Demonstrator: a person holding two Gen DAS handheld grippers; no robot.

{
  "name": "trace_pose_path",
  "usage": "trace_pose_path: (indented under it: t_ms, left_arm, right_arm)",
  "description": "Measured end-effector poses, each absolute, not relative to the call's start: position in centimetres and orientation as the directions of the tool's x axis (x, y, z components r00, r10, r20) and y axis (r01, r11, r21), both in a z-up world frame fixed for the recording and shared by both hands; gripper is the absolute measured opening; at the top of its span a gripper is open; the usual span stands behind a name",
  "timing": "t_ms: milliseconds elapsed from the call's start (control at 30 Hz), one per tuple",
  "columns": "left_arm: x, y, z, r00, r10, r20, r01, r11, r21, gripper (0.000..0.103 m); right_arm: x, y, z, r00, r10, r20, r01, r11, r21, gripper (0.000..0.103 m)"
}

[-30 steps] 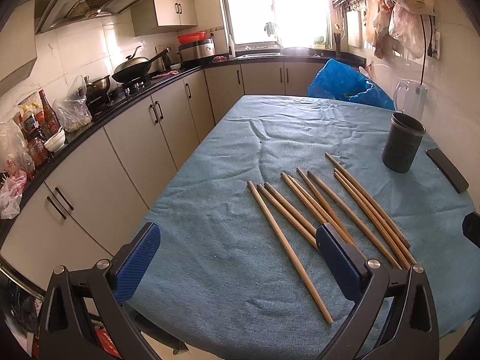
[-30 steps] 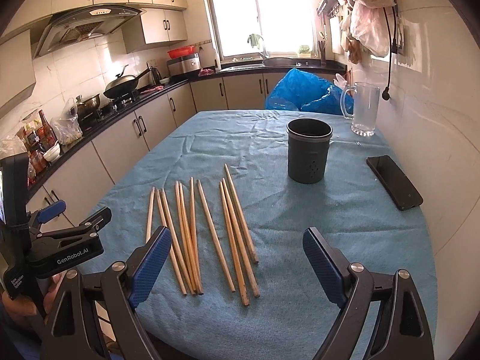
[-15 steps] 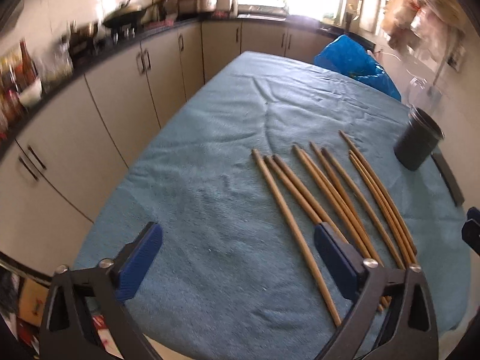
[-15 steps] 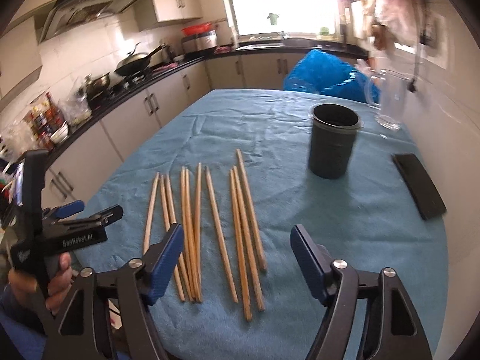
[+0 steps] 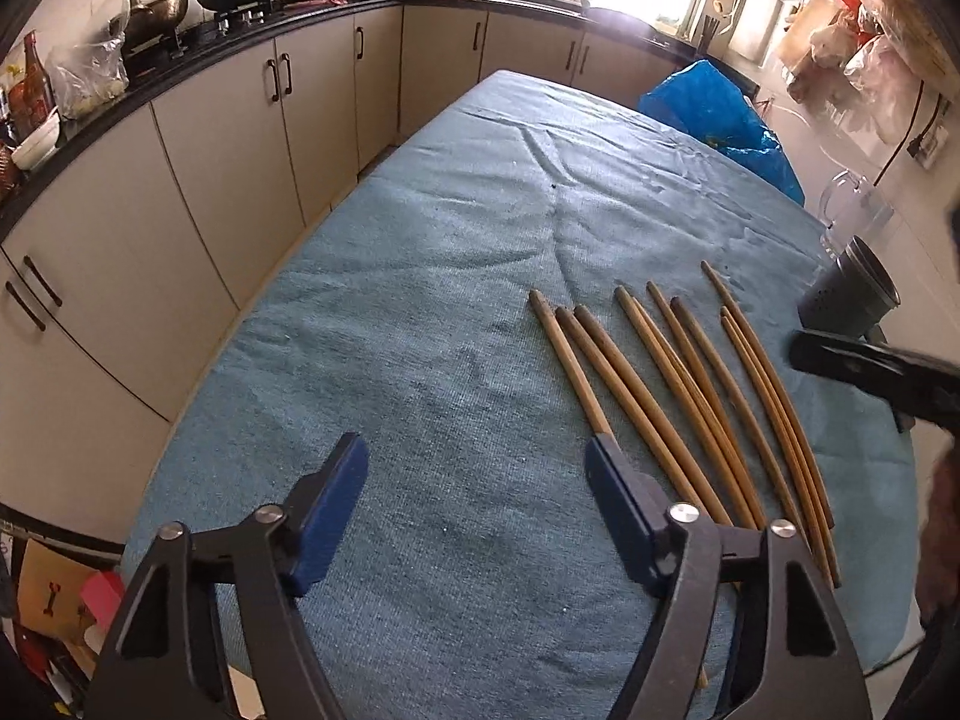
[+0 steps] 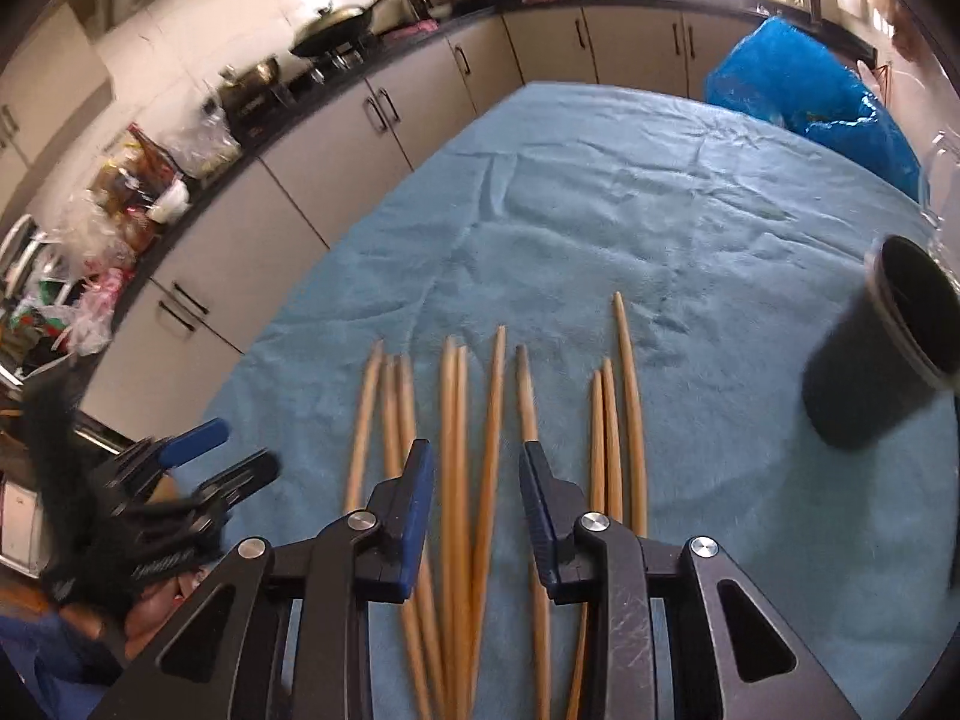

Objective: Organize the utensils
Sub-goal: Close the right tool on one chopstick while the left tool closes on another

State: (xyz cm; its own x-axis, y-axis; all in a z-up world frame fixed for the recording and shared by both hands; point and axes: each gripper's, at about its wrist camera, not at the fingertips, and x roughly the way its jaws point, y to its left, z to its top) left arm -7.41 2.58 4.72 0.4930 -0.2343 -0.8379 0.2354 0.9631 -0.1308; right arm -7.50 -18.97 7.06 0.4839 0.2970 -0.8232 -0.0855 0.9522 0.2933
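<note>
We read no clear lettering. Our right gripper, half-open, straddles tapered wooden chopsticks; our left gripper gapes wide, holding nothing.

My left camera looks down the table toward twelve o'clock, chopsticks at two. My right camera hangs closer above the same chopsticks.

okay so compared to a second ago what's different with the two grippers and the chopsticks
The right gripper has come down over the chopsticks and its jaws have narrowed, with some sticks between the fingers, though not yet shut on any. The left gripper has also dropped closer to the blue cloth, still wide open. The chopsticks lie in the same row, and the dark holder stands empty-looking as before.
</note>
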Motion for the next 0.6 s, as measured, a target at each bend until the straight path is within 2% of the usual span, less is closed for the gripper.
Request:
trace_pose_path:
  t_ms: [67, 200, 400, 600]
  left_arm:
    - [-7.1, 2.9, 4.6, 0.486, -0.235, -0.842, 0.229, 0.964, -0.137, 0.071]
    - [-6.7, 3.5, 4.4, 0.485, -0.227, -0.844, 0.22, 0.966, -0.134, 0.071]
    - [-5.8, 3.6, 4.1, 0.473, -0.237, -0.849, 0.225, 0.964, -0.144, 0.071]
    - [-5.1, 3.6, 3.8, 0.459, -0.246, -0.854, 0.226, 0.962, -0.155, 0.07]
  right_arm:
    - [-6.0, -19.0, 6.1, 0.459, 0.291, -0.84, -0.072, 0.954, 0.291, 0.032]
    - [-4.0, -18.8, 5.1, 0.423, 0.34, -0.84, -0.062, 0.936, 0.347, 0.018]
    - [-1.5, -17.7, 3.7, 0.377, 0.376, -0.847, -0.058, 0.922, 0.383, 0.018]
    - [-0.5, -17.3, 2.5, 0.351, 0.303, -0.886, -0.014, 0.948, 0.318, 0.017]
